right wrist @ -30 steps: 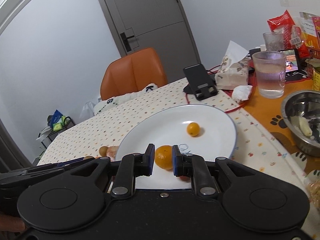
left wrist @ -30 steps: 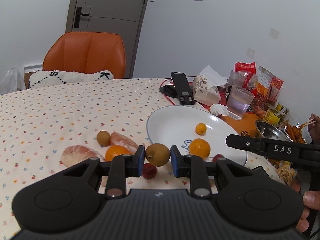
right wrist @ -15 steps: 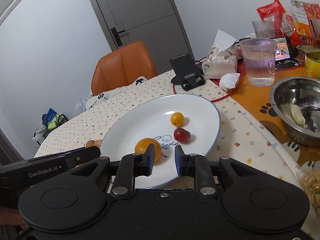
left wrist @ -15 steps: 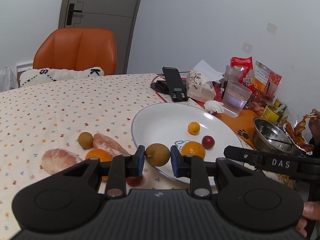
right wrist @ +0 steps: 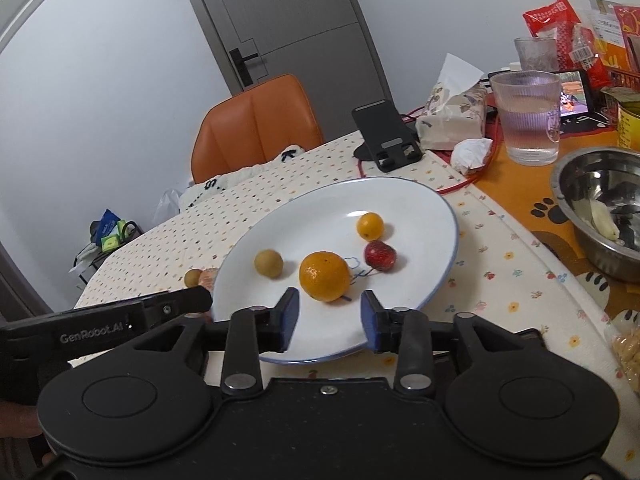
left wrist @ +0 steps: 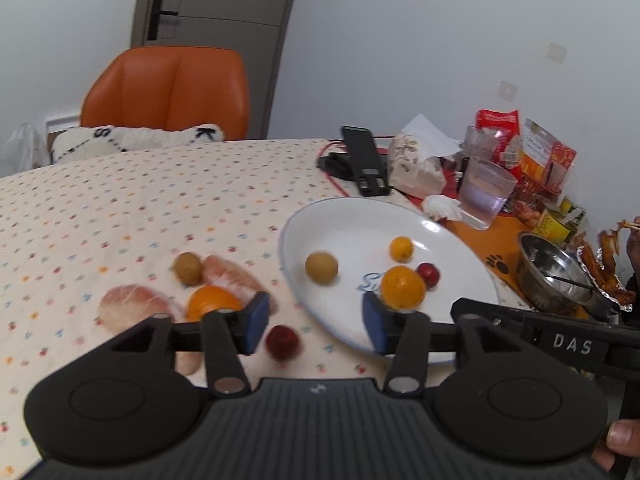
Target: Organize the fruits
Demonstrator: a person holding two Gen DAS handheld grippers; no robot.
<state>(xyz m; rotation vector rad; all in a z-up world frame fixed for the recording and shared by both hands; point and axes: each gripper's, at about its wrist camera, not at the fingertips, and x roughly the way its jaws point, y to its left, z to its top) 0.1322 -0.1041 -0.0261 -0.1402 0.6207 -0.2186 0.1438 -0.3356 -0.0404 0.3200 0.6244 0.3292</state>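
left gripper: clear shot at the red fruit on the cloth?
Probably yes. The left gripper is open, and the red fruit lies on the tablecloth between its fingers, apart from the orange and the plate. Nothing covers it.

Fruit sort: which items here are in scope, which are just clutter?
In scope:
white plate
large orange, small orange, red fruit, brown fruit on it
orange, red berry, pomelo segments, second brown fruit on the tablecloth

Clutter:
water glass
steel bowl
phone stand
tissue pack
snack bags
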